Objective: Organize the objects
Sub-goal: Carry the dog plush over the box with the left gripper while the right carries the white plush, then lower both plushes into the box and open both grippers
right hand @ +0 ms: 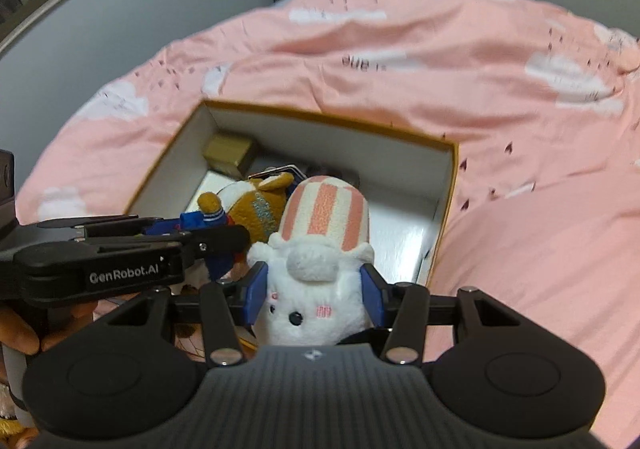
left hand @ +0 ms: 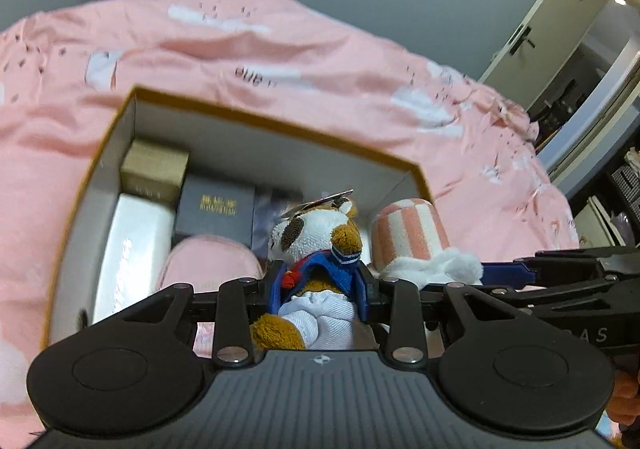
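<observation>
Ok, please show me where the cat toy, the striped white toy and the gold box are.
cat toy [left hand: 316, 233]: left wrist view, on its head.
striped white toy [right hand: 316, 301]: right wrist view, on its white face.
gold box [left hand: 154, 169]: left wrist view, on its front side.

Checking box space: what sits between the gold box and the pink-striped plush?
In the left wrist view, a dark navy box and the cat plush lie between the gold box and striped plush.

Fuzzy plush cat toy [left hand: 316, 233], fluffy striped plush [right hand: 320, 249]; matt cardboard box [right hand: 446, 185], glossy inner floor; soft cotton bedsheet [right hand: 500, 89]; matt black plastic tongs [left hand: 320, 289].
</observation>
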Available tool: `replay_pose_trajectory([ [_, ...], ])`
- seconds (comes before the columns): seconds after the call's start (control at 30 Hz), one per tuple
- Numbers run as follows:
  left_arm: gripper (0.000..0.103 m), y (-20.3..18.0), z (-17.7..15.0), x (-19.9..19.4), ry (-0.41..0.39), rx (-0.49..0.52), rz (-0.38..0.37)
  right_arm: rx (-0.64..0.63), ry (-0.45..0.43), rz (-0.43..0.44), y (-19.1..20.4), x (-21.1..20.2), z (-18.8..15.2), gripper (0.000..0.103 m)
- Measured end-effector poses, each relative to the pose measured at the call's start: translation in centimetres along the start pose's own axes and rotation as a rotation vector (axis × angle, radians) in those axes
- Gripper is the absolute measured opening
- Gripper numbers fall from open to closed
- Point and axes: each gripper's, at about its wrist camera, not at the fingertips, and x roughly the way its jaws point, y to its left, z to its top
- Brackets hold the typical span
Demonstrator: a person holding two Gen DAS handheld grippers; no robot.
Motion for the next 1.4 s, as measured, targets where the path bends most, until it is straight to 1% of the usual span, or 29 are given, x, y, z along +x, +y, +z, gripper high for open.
replay_pose_trajectory([
  [0.1,0.039,0.4,-0.4,1.1,0.047,-0.016,-0.003,0.003,0.053,0.006,-0.2,1.7,0.0,0.052],
  [0.2,0.039,0.7,-0.7,2.2,0.096,-0.024,0.011,0.007,0.091,0.006,-0.4,3.1,0.1,0.052],
  [0.33,0.039,1.2,-0.9,3.0,0.131,-0.046,0.008,-0.004,0.139,-0.001,-0.5,4.5,0.1,0.052],
  [0.47,0.040,1.4,-0.8,3.6,0.159,-0.045,0.009,-0.004,0.169,-0.004,-0.8,5.5,0.3,0.052],
  [0.63,0.041,2.1,-1.0,4.7,0.211,-0.073,-0.006,0.008,0.206,-0.005,-1.3,6.7,0.2,0.052],
  [0.73,0.044,2.7,-1.1,5.0,0.230,-0.095,-0.026,0.011,0.213,-0.004,-1.4,7.2,0.2,0.054],
  [0.9,0.056,3.1,-0.8,4.9,0.249,-0.093,-0.063,0.000,0.201,-0.009,-1.4,6.9,0.1,0.057],
  [0.97,0.061,3.2,-0.7,4.6,0.253,-0.092,-0.080,-0.012,0.183,-0.011,-1.4,6.5,0.1,0.056],
  [1.07,0.066,2.9,-0.2,3.8,0.247,-0.068,-0.092,-0.018,0.167,-0.007,-1.6,5.8,0.2,0.057],
  [1.2,0.067,2.9,0.6,1.7,0.210,-0.038,-0.131,-0.051,0.163,-0.009,-1.3,4.9,0.1,0.056],
  [1.27,0.067,3.1,1.0,0.9,0.186,-0.032,-0.135,-0.075,0.164,-0.009,-1.1,4.5,-0.2,0.050],
  [1.3,0.067,3.2,1.2,0.6,0.178,-0.031,-0.133,-0.088,0.166,-0.008,-1.0,4.3,-0.3,0.044],
  [1.33,0.067,3.2,1.3,0.5,0.179,-0.030,-0.134,-0.099,0.170,-0.007,-0.8,4.2,-0.5,0.040],
  [1.4,0.065,3.4,1.5,0.8,0.212,-0.035,-0.137,-0.123,0.180,-0.007,-0.7,4.0,-0.8,0.040],
])
